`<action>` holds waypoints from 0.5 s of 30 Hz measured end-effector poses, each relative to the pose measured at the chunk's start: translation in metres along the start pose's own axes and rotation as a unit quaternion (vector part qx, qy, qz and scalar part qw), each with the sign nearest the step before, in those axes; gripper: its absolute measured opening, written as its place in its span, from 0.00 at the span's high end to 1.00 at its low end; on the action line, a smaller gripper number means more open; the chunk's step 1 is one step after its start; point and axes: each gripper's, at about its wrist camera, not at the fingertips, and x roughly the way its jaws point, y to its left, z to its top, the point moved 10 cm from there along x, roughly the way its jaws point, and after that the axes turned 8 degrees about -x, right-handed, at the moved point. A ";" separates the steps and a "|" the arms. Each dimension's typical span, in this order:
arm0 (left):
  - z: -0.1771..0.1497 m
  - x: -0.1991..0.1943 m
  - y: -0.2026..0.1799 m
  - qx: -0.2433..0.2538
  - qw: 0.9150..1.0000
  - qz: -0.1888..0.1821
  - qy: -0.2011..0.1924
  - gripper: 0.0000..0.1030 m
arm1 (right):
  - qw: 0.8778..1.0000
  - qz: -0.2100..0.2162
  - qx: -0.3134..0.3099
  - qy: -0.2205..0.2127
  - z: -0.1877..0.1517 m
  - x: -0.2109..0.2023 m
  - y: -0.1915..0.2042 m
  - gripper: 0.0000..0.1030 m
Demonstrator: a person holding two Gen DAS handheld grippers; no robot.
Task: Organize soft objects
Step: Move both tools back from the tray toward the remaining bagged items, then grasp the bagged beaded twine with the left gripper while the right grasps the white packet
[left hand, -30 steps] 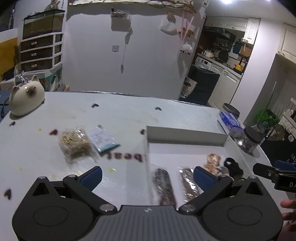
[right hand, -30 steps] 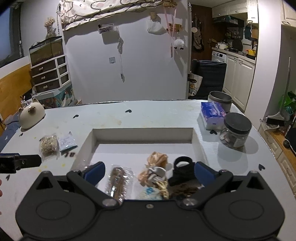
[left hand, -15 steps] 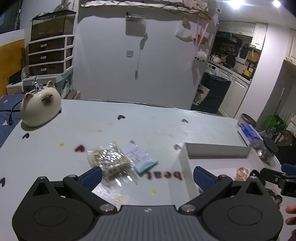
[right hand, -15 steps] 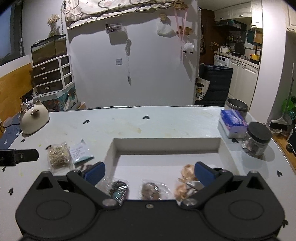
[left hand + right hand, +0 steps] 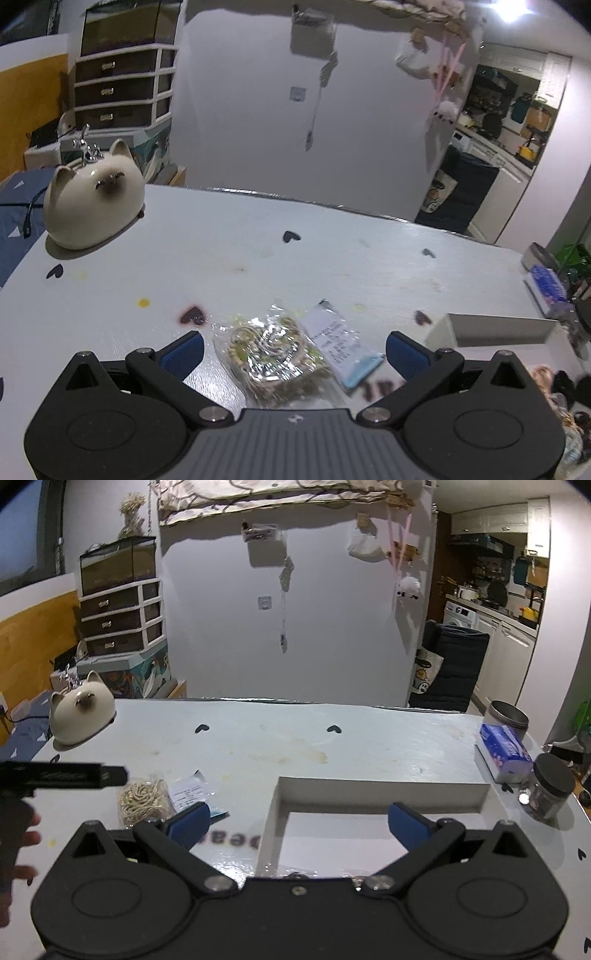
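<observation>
The white heart-dotted table (image 5: pixel 332 258) now fills the left wrist view, and the shallow white rectangular tray (image 5: pixel 380 794) has slid to that view's right edge. The left gripper (image 5: pixel 293 350) has swung over the clear crinkly bag of beige-green bits (image 5: pixel 273 354), fingers spread wide either side, not touching. The right gripper (image 5: pixel 299 821), also spread and empty, hangs at the tray's near-left corner.
</observation>
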 end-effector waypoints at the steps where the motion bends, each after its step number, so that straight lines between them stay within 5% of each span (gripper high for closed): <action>1: 0.001 0.007 0.002 -0.001 1.000 0.003 0.003 0.00 | 1.000 0.000 -0.004 0.001 0.000 0.001 0.003 0.00; 15: -0.004 0.086 0.025 -0.067 0.995 0.025 0.066 0.00 | 0.998 0.013 -0.052 0.044 0.000 0.031 0.030 0.00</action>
